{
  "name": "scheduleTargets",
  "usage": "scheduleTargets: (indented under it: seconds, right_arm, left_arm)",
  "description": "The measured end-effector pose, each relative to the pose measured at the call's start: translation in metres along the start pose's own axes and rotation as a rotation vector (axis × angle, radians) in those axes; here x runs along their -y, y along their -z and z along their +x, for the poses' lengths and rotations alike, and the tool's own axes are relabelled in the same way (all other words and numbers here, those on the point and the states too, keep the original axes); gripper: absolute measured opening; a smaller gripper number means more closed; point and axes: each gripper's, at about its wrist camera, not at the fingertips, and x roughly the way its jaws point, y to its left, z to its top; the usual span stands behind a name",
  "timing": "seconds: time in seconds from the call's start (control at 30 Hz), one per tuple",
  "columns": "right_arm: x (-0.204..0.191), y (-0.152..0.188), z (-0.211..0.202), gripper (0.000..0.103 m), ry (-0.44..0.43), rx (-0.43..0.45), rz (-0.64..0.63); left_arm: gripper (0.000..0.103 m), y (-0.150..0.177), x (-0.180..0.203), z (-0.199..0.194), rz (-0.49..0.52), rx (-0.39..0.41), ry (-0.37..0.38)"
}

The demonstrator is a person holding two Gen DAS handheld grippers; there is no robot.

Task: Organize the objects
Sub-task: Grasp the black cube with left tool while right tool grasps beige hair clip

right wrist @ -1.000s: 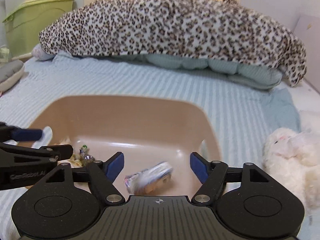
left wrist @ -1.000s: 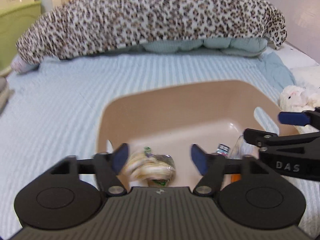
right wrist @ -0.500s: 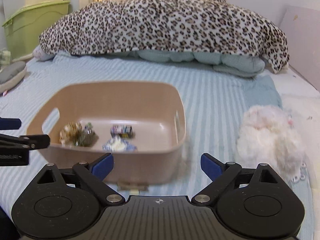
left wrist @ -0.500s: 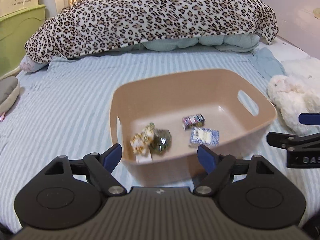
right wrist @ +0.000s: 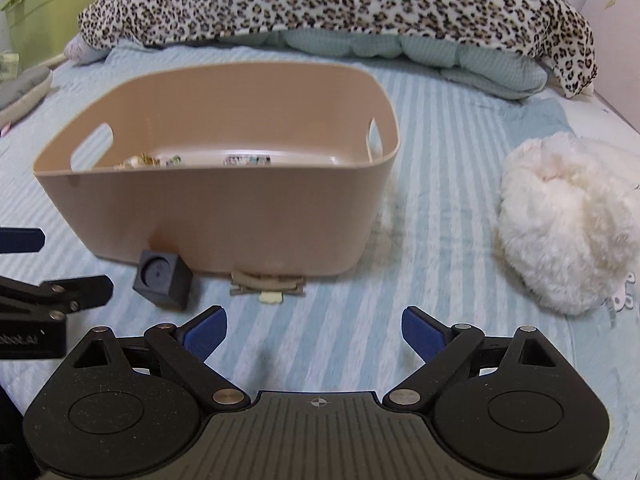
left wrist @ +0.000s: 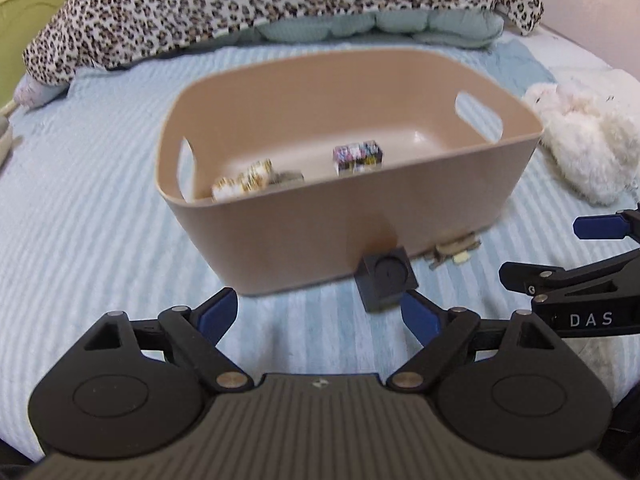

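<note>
A tan plastic bin [left wrist: 360, 224] [right wrist: 224, 208] stands on the striped bed. Inside lie a small colourful box [left wrist: 357, 157], a gold-and-white wrapped item [left wrist: 242, 181] and more small items, half hidden by the wall. A dark grey cube [left wrist: 385, 280] [right wrist: 163, 279] and a beige hair clip [right wrist: 267, 285] [left wrist: 454, 249] lie on the bed against the bin's near wall. My left gripper [left wrist: 320, 312] is open and empty, low over the bed before the bin. My right gripper [right wrist: 314, 332] is open and empty, right of the cube.
A white plush toy [right wrist: 568, 224] [left wrist: 580, 140] lies right of the bin. A leopard-print blanket [right wrist: 340, 0] over pale blue bedding runs along the far side. A green storage box [right wrist: 52, 4] stands at the far left.
Both grippers have dropped their items into the bin and pulled back and down towards me. The cube and the hair clip have come into view in front of the bin.
</note>
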Motion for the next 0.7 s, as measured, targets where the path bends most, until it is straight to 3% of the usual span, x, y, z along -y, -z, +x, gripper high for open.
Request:
scheduleTargets:
  seconds: [0.27,0.57,0.7]
  right_arm:
    - [0.009,0.012,0.039,0.095,0.028,-0.095,0.049]
    - [0.014,0.017,0.049,0.095,0.075,-0.121,0.076]
    - [0.013,0.017,0.053,0.095,0.085,-0.114,0.072]
  left_arm:
    - [0.089,0.014,0.008,0.032,-0.005,-0.016,0.005]
    - [0.089,0.014,0.017,0.055,-0.037,-0.009,0.038]
    - [0.089,0.01,0.02,0.062,-0.043,0.014,0.016]
